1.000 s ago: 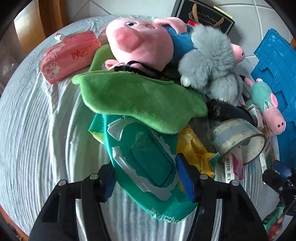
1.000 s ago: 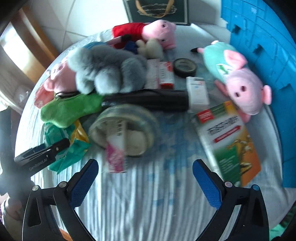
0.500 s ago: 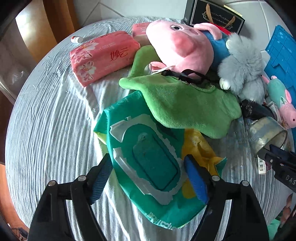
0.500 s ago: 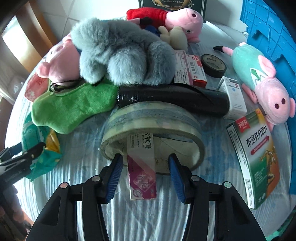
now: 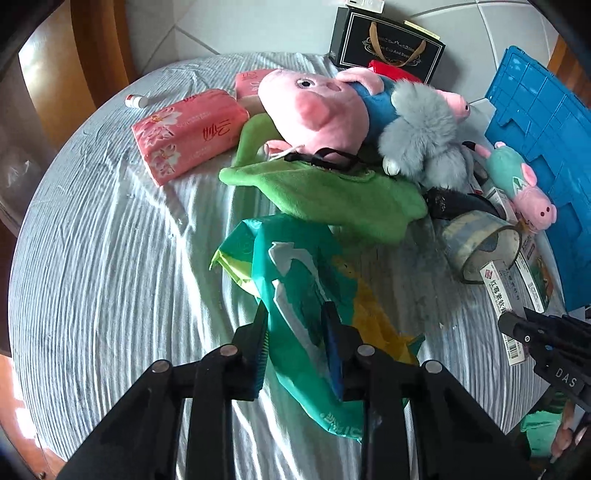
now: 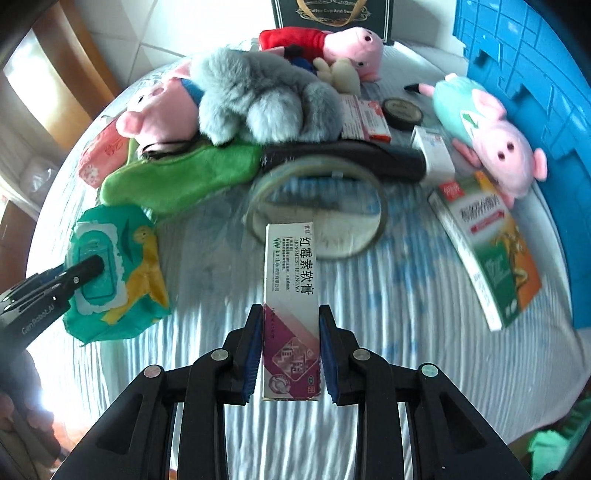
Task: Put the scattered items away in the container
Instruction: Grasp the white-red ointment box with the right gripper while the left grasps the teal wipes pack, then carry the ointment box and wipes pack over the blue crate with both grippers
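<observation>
Two grippers clamped: left gripper (image 5: 295, 347) on wipes pack (image 5: 295, 280), right gripper (image 6: 290, 347) on ointment box (image 6: 290, 295); striped bedsheet (image 5: 110, 258), tiled floor (image 5: 240, 26), blue crate (image 6: 535, 74) far right.

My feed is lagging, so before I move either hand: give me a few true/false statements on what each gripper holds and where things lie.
1. The left gripper is shut on the wipes pack. True.
2. The right gripper is open over bare cloth. False: it is shut on the ointment box.
3. The tape roll lies just beyond the ointment box. True.
4. The grey plush is inside the blue crate. False: it lies on the table among the other toys.
5. The green plush lies beyond the wipes pack in the left view. True.
6. The pink tissue pack is held by a gripper. False: it lies untouched on the cloth.
</observation>
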`<action>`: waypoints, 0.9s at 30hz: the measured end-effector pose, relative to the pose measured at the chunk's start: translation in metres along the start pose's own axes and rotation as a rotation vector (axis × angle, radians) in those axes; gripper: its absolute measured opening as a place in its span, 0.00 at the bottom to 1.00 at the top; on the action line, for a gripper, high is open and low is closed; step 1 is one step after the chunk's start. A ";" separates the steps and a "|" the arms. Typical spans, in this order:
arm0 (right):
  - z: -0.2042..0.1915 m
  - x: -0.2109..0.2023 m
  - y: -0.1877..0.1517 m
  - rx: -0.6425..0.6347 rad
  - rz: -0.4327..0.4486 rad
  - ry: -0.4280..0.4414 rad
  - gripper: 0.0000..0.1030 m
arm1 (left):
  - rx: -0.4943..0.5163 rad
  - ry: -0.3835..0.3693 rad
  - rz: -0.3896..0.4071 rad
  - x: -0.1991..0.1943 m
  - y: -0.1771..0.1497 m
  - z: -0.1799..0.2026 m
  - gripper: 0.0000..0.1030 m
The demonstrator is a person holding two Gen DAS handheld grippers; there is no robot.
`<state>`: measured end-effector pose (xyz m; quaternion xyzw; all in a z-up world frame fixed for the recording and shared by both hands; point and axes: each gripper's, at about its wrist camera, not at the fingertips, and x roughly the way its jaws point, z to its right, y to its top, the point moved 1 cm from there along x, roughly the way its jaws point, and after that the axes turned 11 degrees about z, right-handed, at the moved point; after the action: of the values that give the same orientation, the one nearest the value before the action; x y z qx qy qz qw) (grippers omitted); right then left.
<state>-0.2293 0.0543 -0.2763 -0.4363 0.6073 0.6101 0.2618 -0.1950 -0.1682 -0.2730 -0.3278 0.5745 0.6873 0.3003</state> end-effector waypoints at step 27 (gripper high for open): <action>0.055 -0.170 0.039 -0.068 0.399 0.055 0.27 | 0.183 0.059 0.407 -0.147 0.058 0.161 0.20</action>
<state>-0.1926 0.1380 -0.1180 -0.3322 0.6677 0.6580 0.1043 -0.1686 -0.0235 -0.1012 -0.1963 0.6973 0.6688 0.1669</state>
